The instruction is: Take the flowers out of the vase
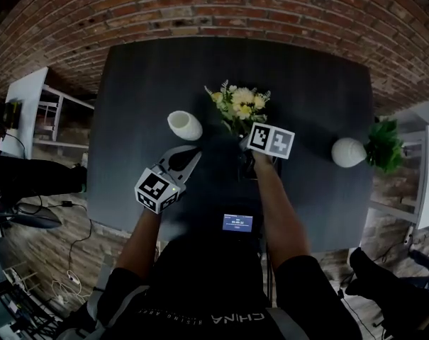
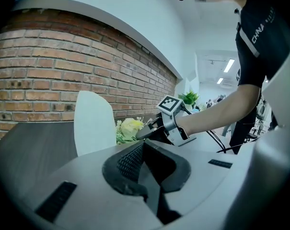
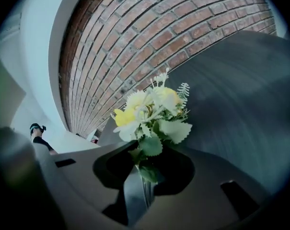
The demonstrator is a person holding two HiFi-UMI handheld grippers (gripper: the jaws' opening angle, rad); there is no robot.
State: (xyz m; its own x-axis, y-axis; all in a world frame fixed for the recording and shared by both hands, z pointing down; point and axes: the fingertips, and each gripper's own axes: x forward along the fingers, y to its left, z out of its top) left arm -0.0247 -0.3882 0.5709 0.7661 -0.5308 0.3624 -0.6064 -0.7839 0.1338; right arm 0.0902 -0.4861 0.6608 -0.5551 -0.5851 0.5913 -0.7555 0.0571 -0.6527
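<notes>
A bunch of yellow and white flowers (image 1: pixel 239 105) with green leaves is held over the dark table (image 1: pixel 320 83), to the right of a white vase (image 1: pixel 184 125). The vase stands upright with nothing in it. My right gripper (image 1: pixel 245 142) is shut on the stems. In the right gripper view the flowers (image 3: pixel 152 111) rise straight out of the right gripper (image 3: pixel 145 178). My left gripper (image 1: pixel 191 154) is shut and holds nothing, just short of the vase. In the left gripper view the left gripper (image 2: pixel 144 150) points past the vase (image 2: pixel 93 121) at the flowers (image 2: pixel 129 127).
A second white vase (image 1: pixel 348 152) stands near the table's right edge, with a green plant (image 1: pixel 385 144) beside it. A brick wall (image 1: pixel 221 6) runs behind the table. A white shelf (image 1: pixel 31 105) stands at the left, with cables (image 1: pixel 65 261) on the floor below.
</notes>
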